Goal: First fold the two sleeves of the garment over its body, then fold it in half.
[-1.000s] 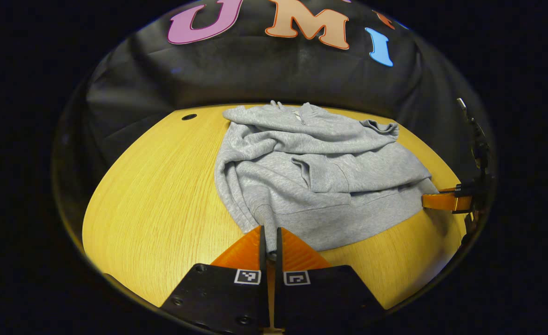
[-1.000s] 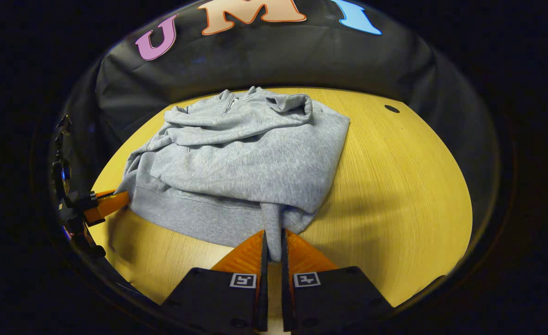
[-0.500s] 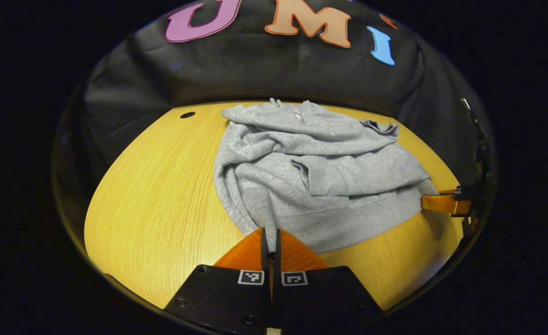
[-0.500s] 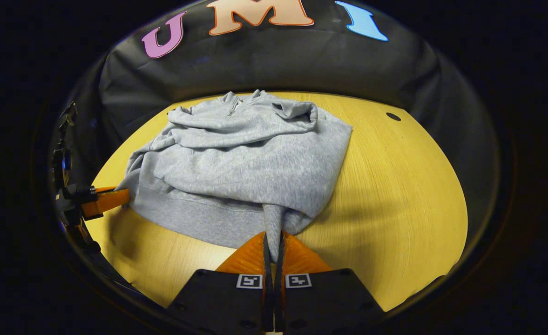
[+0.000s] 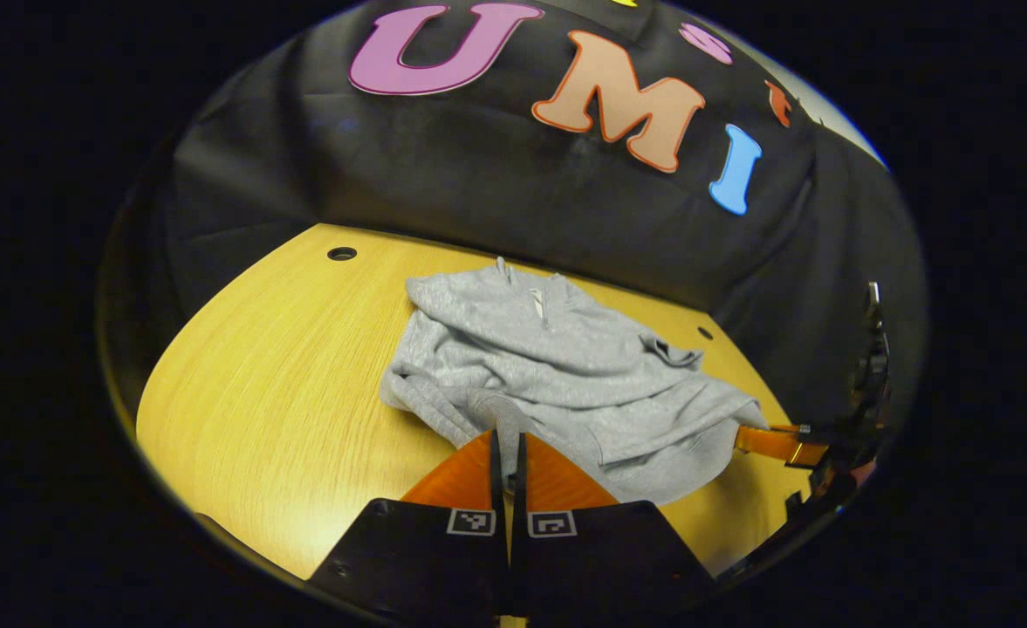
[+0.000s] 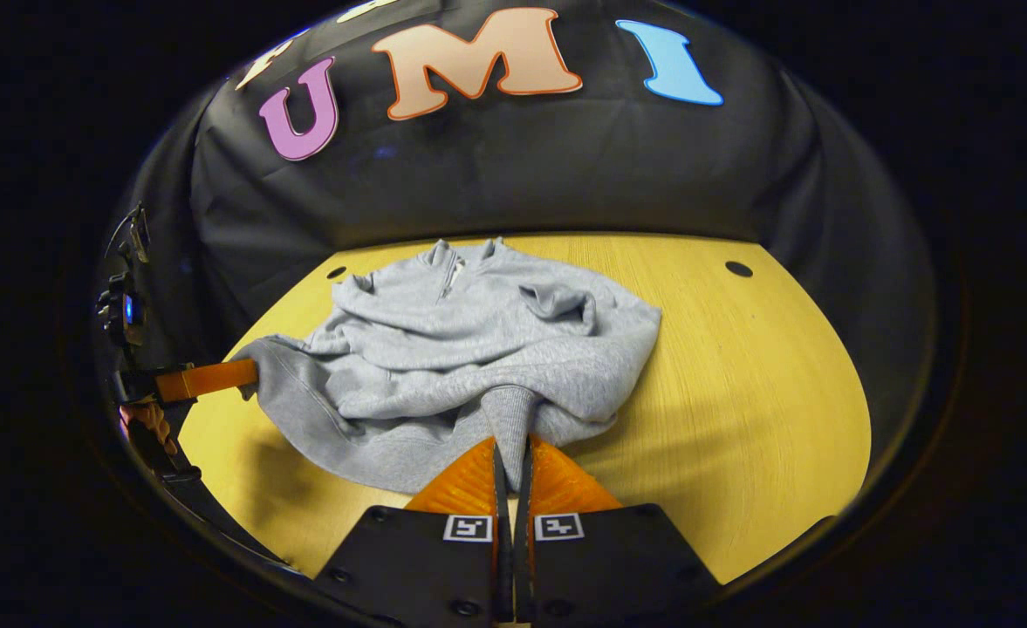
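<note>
A grey zip-neck sweatshirt [image 5: 557, 366] lies on the wooden table [image 5: 269, 392] with both sleeves folded across its body, collar toward the far wall. My left gripper [image 5: 506, 439] is shut on the hem at one near corner, and that corner is raised off the table. In the right gripper view the same sweatshirt [image 6: 478, 340] bunches up toward its collar, and my right gripper [image 6: 511, 447] is shut on the other hem corner, also raised. The other gripper's orange fingers [image 6: 208, 378] show at the left edge there, and at the right edge [image 5: 775, 442] in the left gripper view.
The wooden table [image 6: 740, 392] has bare room on both sides of the garment. Small round holes [image 5: 342, 254] [image 6: 738, 269] sit near its far corners. The black cloth wall stands close behind the collar.
Both grippers have risen with the hem and moved toward the collar. The lower edge has left the table and the body bunches up. Both stayed shut.
</note>
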Demonstrator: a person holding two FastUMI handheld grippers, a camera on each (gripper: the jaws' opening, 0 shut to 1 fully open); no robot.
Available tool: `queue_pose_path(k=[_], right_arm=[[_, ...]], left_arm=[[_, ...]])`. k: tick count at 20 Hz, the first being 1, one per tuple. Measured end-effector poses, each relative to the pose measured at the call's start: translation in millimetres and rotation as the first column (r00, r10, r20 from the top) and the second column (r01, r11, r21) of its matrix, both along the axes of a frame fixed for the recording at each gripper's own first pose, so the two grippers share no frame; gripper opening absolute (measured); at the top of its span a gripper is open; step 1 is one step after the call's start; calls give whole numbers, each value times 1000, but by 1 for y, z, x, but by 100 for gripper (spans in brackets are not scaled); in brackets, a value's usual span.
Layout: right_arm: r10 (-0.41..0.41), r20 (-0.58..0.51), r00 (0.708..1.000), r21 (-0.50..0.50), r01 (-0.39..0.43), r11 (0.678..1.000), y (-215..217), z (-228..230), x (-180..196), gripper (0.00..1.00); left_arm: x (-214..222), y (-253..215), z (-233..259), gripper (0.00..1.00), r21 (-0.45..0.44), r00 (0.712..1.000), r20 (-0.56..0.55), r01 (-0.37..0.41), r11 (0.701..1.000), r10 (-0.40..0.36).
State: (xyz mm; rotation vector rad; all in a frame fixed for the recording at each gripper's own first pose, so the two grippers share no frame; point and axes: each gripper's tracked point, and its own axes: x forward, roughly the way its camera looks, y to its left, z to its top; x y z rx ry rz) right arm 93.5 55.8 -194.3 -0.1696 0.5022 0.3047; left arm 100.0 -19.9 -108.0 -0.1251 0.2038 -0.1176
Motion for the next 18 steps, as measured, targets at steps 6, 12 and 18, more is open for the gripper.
queue_pose_path(k=[6,12,18], right_arm=[[21,39,999,33,-22,999,21,31,58,3],[-3,-38,999,73,6,997,36,15,130,4],[-45,-228,973,229,99,968,44,-27,182,4]], left_arm=[[61,3,30,0,2,998,59,-22,1000,22],[138,21,25,0,-15,996,17,-88,996,88],[184,32,-14,0,-52,985,-91,-155,987,150]])
